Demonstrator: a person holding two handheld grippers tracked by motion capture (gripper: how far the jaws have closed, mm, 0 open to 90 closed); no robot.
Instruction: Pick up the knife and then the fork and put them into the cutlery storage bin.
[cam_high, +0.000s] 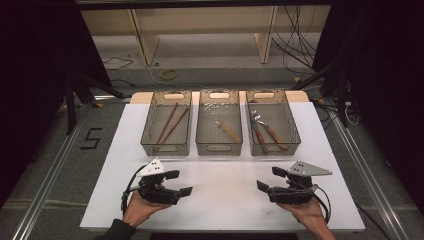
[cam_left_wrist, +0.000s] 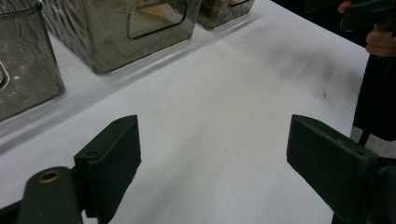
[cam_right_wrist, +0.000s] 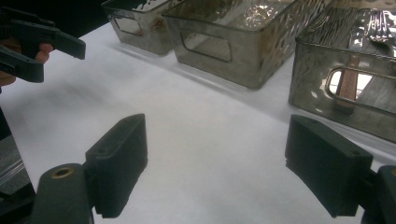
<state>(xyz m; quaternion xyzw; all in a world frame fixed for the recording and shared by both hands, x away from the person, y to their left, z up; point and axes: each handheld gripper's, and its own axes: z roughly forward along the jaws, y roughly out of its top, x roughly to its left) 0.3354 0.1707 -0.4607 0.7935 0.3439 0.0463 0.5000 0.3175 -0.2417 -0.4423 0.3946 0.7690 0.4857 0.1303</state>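
Both black blocky tools, left (cam_high: 182, 183) and right (cam_high: 268, 179), spread wide over smooth white tabletop (cam_high: 225, 195), near rippled translucent bins (cam_high: 219, 131).

You had three bins in a row across the far half of the mat (cam_high: 125, 165), chopsticks (cam_high: 169, 124) in the left bin (cam_high: 166, 123), a utensil (cam_high: 228, 131) in the middle bin (cam_high: 219, 122), forks (cam_high: 265, 131) in the right bin (cam_high: 272, 122), with your left gripper (cam_high: 179, 183) and right gripper (cam_high: 270, 179) before them.
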